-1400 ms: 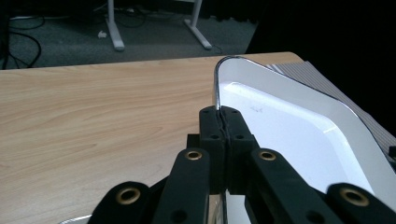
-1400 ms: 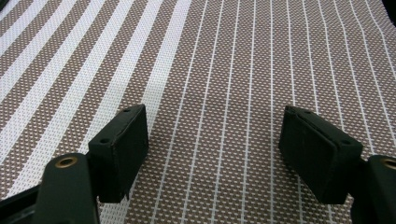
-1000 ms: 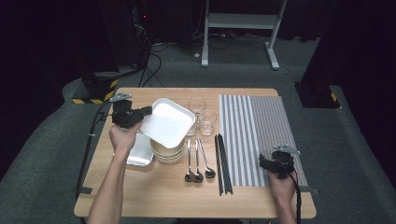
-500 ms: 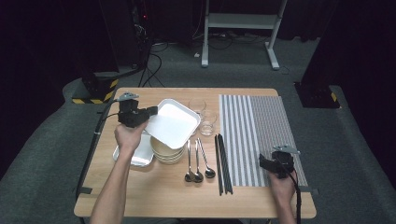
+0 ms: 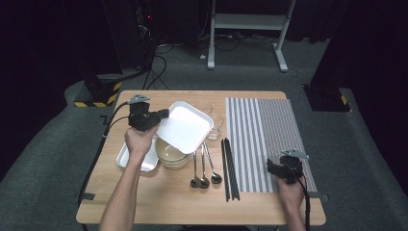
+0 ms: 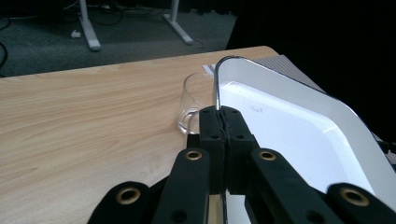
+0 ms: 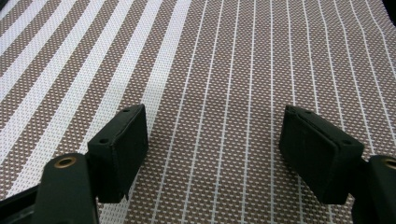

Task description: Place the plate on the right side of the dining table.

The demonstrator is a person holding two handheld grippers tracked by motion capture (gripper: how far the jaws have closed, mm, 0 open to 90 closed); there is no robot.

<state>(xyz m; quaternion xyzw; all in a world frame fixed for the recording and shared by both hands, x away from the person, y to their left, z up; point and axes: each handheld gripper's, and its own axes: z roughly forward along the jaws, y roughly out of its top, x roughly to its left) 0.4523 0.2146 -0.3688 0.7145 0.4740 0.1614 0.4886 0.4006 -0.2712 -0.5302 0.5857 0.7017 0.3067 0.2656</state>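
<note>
Because the left gripper (image 5: 161, 115) pinched only the thin rim of the white tray (image 5: 185, 127), with its pads pressed tight on that edge in the left gripper view (image 6: 223, 122), I judged the hold a narrow one. The tray hung tilted above the table (image 5: 144, 207), over the stack of bowls (image 5: 171, 155), its far corner pointing toward two o'clock, where two clear glasses (image 5: 214, 124) stood just beside it. A slight twist of the wrist could have let the rim slide between the pads, and the tray would then have dropped onto the bowls or onto the second tray (image 5: 126, 159) lying at eight o'clock from it. A swing toward three o'clock risked clipping a glass and tipping it onto the spoons (image 5: 204, 168) and black chopsticks (image 5: 229, 168). The right gripper (image 5: 275, 168) rested at five o'clock on the striped placemat (image 5: 269, 130), its jaws spread wide and holding nothing, too far off, I thought, to steady a slipping tray.
</note>
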